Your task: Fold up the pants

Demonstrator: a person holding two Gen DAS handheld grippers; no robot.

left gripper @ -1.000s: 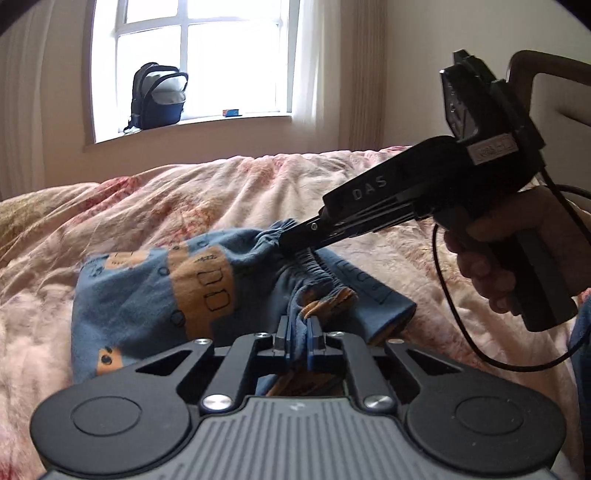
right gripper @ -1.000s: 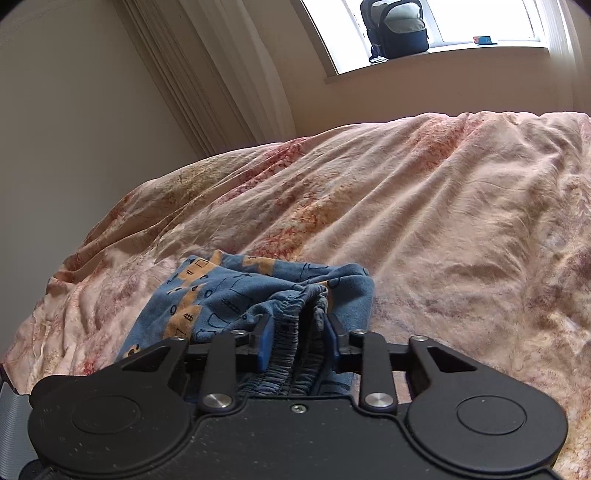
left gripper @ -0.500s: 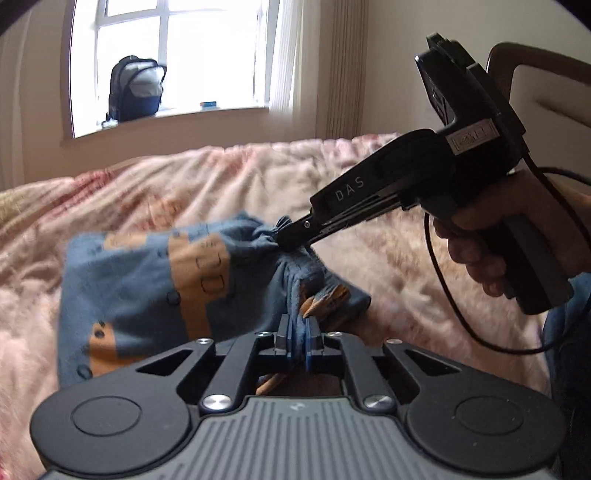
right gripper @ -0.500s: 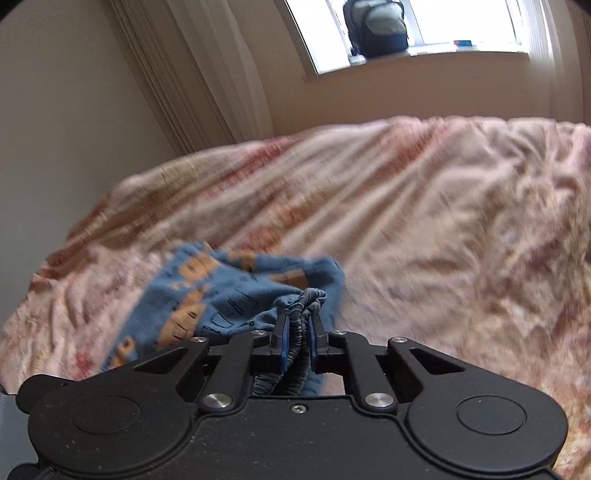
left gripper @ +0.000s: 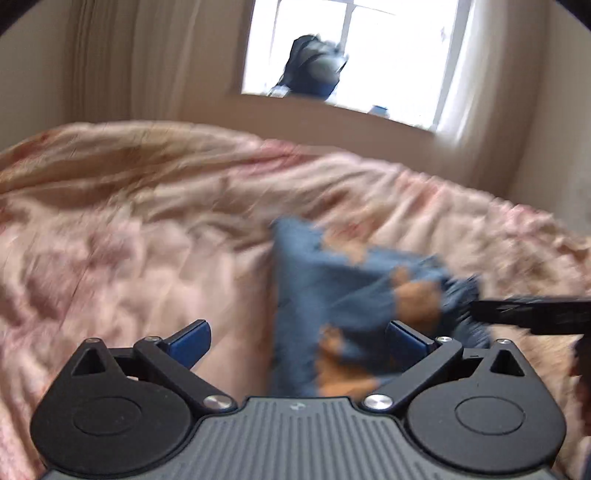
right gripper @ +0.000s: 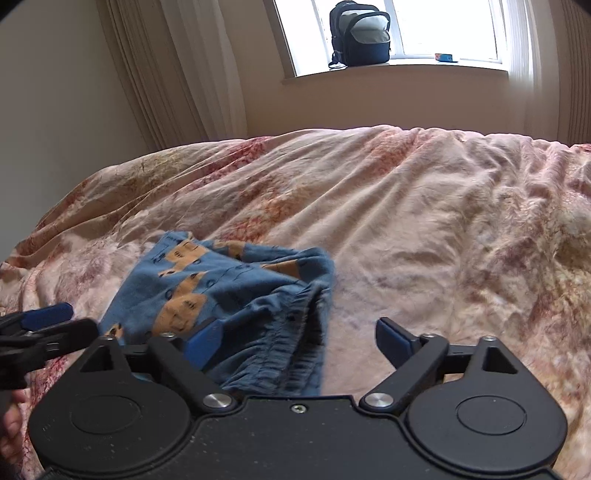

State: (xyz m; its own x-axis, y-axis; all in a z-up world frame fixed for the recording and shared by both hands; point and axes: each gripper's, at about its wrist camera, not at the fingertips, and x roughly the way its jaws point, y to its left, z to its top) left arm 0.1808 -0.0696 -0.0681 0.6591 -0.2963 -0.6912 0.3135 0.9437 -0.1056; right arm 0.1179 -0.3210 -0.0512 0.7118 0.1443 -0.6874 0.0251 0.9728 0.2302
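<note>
The blue pants with orange print [right gripper: 236, 295] lie bunched in a folded heap on the pink floral bedspread [right gripper: 424, 221]. My right gripper [right gripper: 299, 341] is open and empty, its jaws spread wide just above the elastic waistband. My left gripper [left gripper: 299, 341] is open and empty too; the pants [left gripper: 351, 295] lie blurred in front of it, toward its right finger. The right gripper's tip shows in the left wrist view [left gripper: 532, 314] at the right edge. The left gripper's blue fingertip shows in the right wrist view [right gripper: 48, 317] at the left edge.
A dark backpack [right gripper: 360, 35] stands on the windowsill behind the bed, with a small blue object [right gripper: 445, 57] beside it. Curtains [right gripper: 177, 74] hang left of the window. The wrinkled bedspread stretches wide to the right of the pants.
Both grippers have opened and let go of the waistband. The pants have dropped onto the bedspread. The left view has swung sharply and is motion-blurred.
</note>
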